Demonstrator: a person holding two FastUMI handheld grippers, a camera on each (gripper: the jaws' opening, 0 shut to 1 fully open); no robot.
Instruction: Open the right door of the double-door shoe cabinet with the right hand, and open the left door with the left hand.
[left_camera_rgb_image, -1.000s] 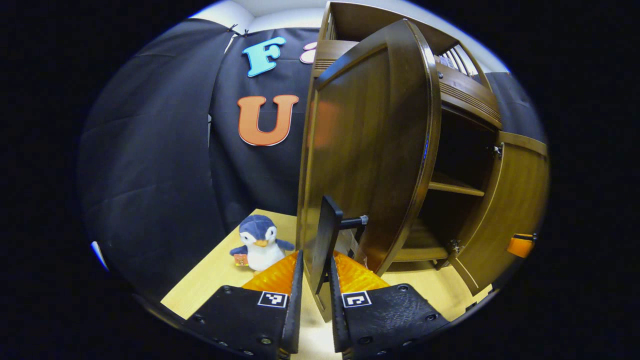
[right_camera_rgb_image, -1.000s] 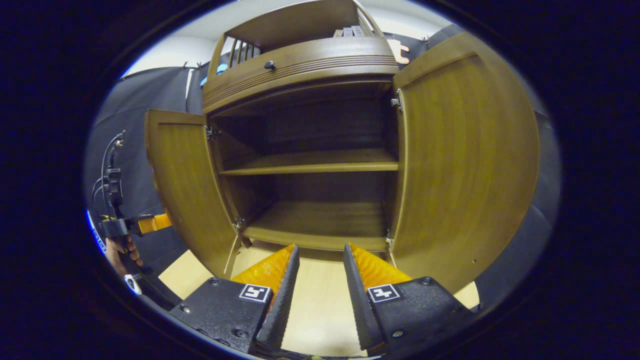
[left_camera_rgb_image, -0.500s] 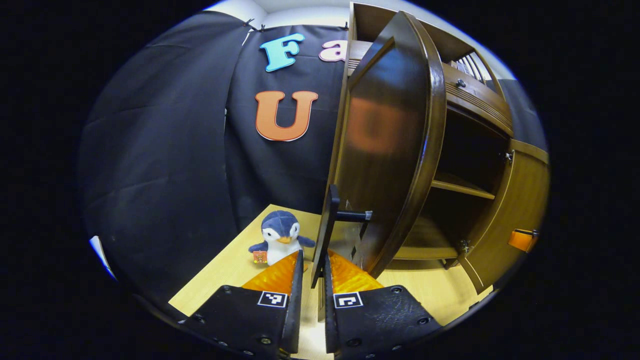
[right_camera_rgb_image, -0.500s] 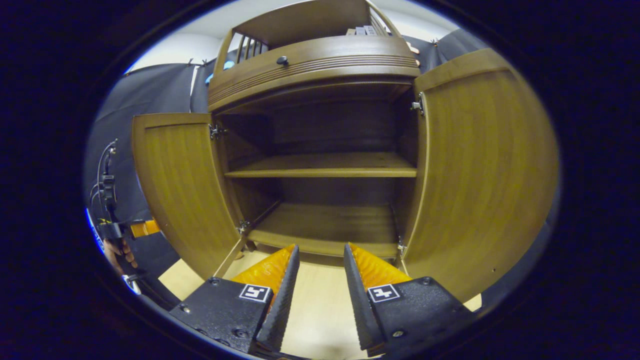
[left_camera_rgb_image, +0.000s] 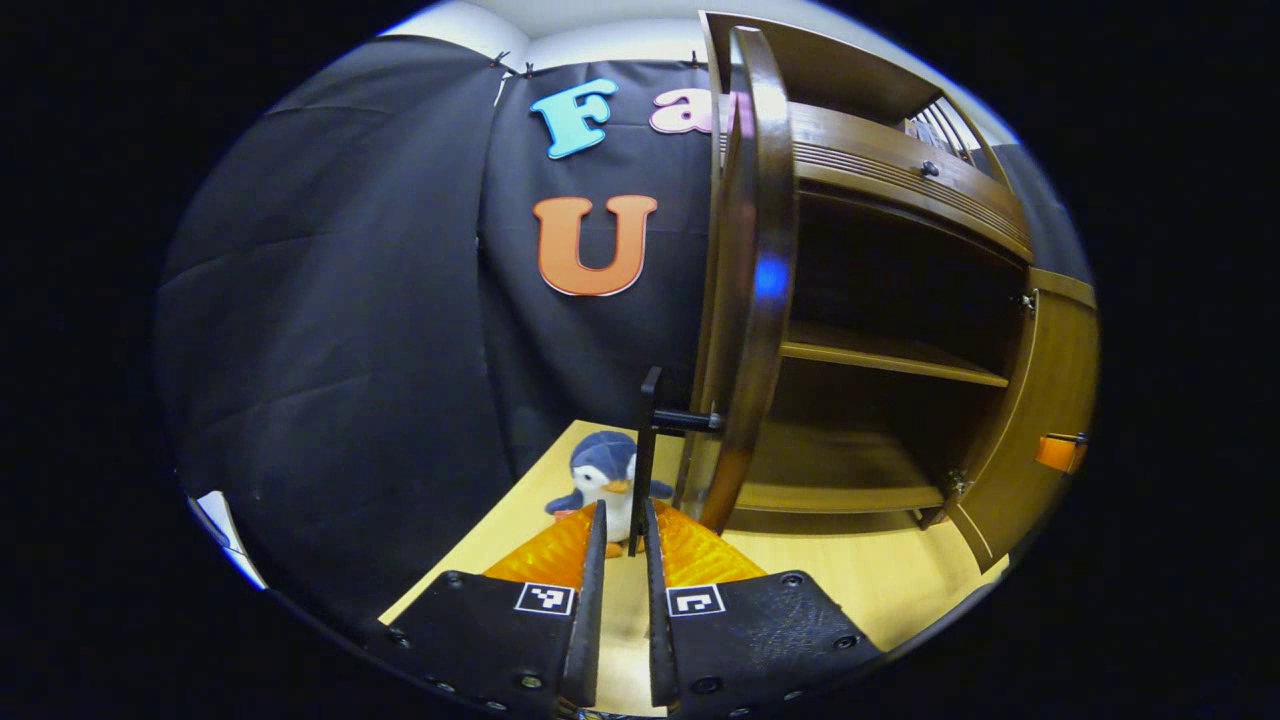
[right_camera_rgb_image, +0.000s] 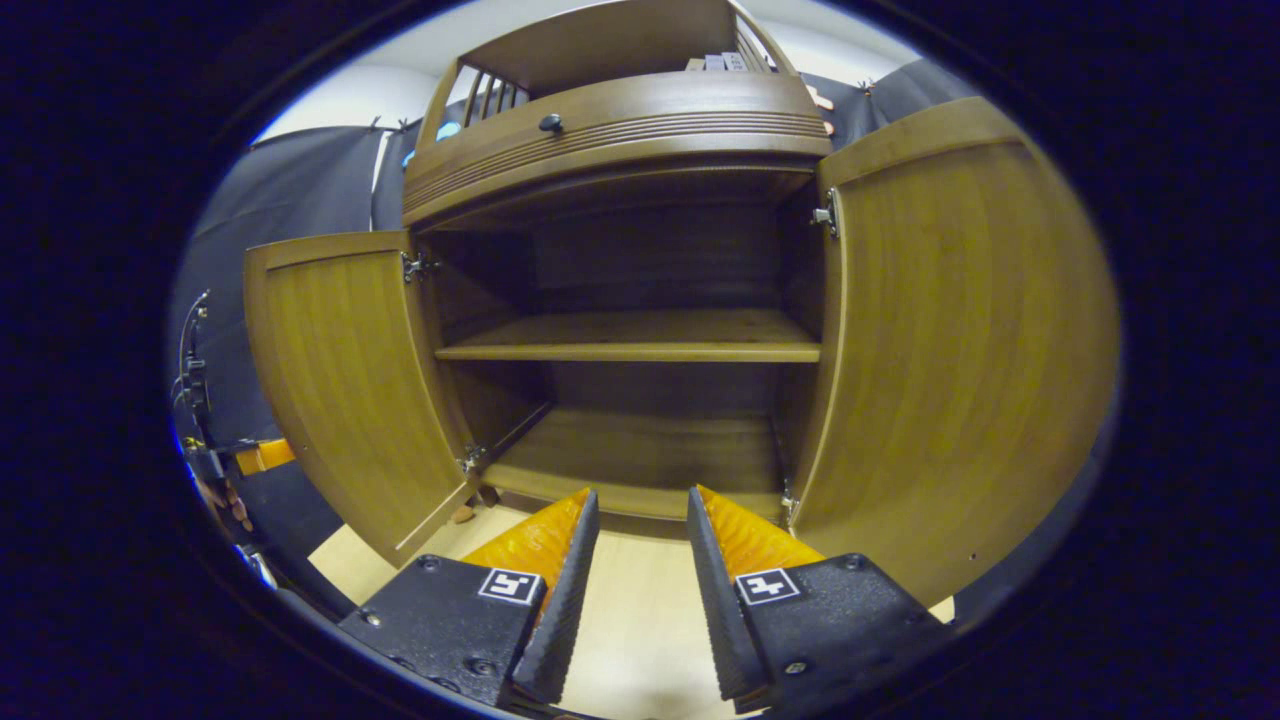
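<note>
Both brown wooden doors stand wide, so the left gripper (left_camera_rgb_image: 622, 520), pinching the thin black bar handle (left_camera_rgb_image: 648, 450), should release squarely, while the right gripper (right_camera_rgb_image: 640, 520) waits spread and empty.

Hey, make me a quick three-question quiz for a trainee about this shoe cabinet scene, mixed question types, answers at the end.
1. True or false: the brown wooden double-door shoe cabinet has both its left door and right door swung open.
2. Multiple choice: the left gripper has its fingers around what? A) the thin black bar handle on the left door B) the middle shelf C) the small dark drawer knob
3. Fill in: a blue and white plush ____ sits on the light wooden floor beside the left door.

Key: 1 true; 2 A; 3 penguin. The right gripper hangs open, holding nothing, facing the cabinet's bare shelves.
</note>
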